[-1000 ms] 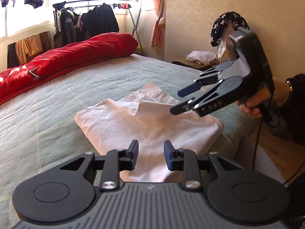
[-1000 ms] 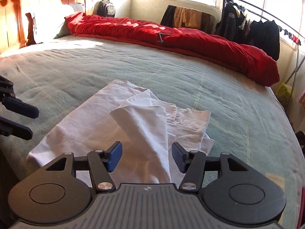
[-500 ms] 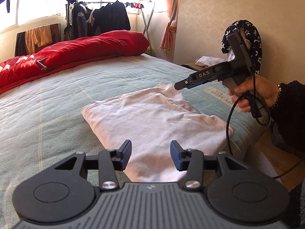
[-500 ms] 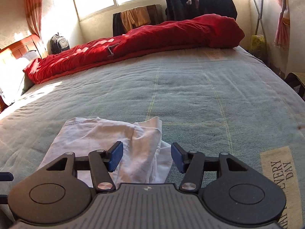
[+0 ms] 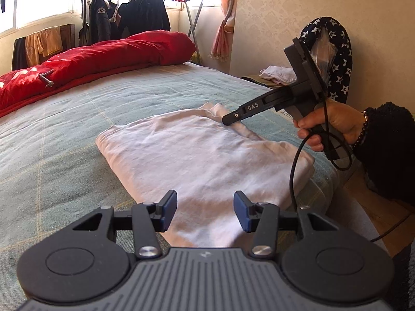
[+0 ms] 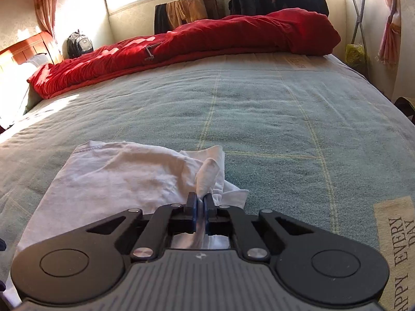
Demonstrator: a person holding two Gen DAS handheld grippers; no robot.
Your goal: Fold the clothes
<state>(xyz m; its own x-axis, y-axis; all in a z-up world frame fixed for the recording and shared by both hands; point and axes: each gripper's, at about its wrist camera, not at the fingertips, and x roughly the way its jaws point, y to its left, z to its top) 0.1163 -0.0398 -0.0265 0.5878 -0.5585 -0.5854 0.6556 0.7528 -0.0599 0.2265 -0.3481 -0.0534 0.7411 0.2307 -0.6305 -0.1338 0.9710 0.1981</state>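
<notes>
A white garment (image 5: 202,160) lies partly folded on the green bedspread (image 5: 64,134) near the bed's front edge. My left gripper (image 5: 205,211) is open and empty, hovering over the garment's near end. My right gripper (image 6: 199,203) is shut on a bunched edge of the garment (image 6: 122,178) at its right side, and a small fold (image 6: 207,173) sticks up past the fingertips. In the left wrist view the right gripper (image 5: 228,119) touches the garment's far right edge, held by a hand.
A red quilt (image 6: 207,39) lies along the far side of the bed. A clothes rack (image 5: 129,18) with dark jackets stands by the window. A wall and a star-patterned cloth (image 5: 334,51) are at the right. The bed's edge drops off to the floor (image 5: 376,207).
My right gripper has dropped to the garment's right edge and closed on it. My left gripper has opened wider and stayed over the near end.
</notes>
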